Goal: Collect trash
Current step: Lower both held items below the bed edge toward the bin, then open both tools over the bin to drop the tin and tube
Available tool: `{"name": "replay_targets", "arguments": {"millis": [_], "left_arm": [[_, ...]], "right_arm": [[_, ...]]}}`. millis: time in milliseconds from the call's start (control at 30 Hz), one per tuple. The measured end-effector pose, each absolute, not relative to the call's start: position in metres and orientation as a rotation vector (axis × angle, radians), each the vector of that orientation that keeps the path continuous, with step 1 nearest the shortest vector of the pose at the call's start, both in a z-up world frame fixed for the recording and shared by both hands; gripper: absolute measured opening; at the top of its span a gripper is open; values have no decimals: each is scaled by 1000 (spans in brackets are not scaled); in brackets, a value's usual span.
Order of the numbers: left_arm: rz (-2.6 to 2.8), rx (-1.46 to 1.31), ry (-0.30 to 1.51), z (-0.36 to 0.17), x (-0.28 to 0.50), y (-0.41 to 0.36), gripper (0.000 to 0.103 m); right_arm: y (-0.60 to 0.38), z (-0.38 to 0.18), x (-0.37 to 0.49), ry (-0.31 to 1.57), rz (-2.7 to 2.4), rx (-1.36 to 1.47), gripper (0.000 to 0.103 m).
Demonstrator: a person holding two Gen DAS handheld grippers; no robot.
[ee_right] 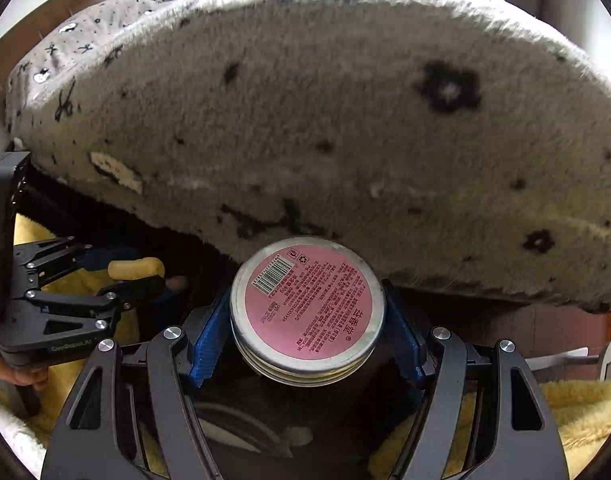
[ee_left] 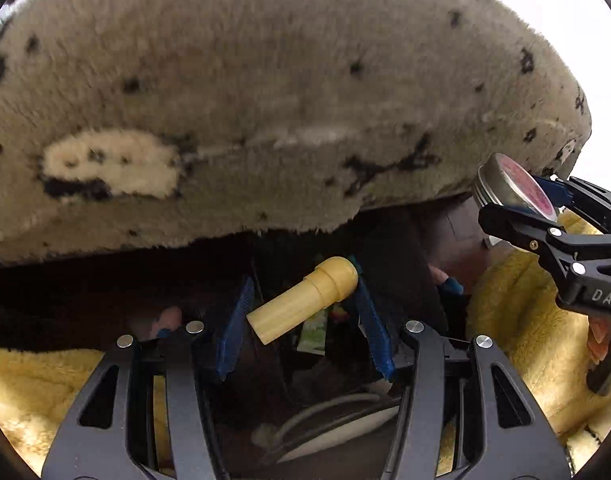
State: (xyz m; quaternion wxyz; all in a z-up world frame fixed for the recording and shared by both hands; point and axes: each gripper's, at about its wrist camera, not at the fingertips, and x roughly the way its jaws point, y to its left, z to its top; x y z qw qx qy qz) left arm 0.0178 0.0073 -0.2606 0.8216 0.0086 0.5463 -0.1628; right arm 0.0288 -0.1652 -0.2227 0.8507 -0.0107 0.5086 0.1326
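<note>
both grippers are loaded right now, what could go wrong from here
1. The yellow tube sits slanted across the left gripper, touching mainly one blue pad; it looks loosely held and may slip out.
2. The round tin is pinched at its curved sides by the right gripper, so it might rotate or pop free.
3. Both loads hang close under the fuzzy spotted blanket; lifting could brush it and knock either loose.

Fleece-covered surface (ee_left: 265,80) spans the far field, its near edge overhanging a dark gap. Left gripper (ee_left: 301,312) before that edge, small bottle (ee_left: 305,300) between its pads. Right gripper (ee_right: 305,320) to its right, round tin (ee_right: 307,312) between its pads. Plush fabric (ee_left: 517,320) below both.
</note>
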Motion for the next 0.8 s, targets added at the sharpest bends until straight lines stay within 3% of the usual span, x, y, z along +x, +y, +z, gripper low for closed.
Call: {"name": "replay_targets", "arguments": {"millis": [200,533,600,667,800], "left_arm": [[-355,10,1229,-278,23,5,50],[-398,48,1263,-287,22,-8,50],[-399,49,1263,-287,20,-10,59],[-394,53,1261,-287,21,-9,73],[-382,41,1266,-285,21,-6,83]], "right_arm": [[-170,-252,37,1191,281,33,71],[-172,-256,43,1205,307,88,72],[-174,-255,44,1198,310,93,74],[-176,-252,43,1184,308,95,90],[-183,-247,50,1187,297,109,91]]}}
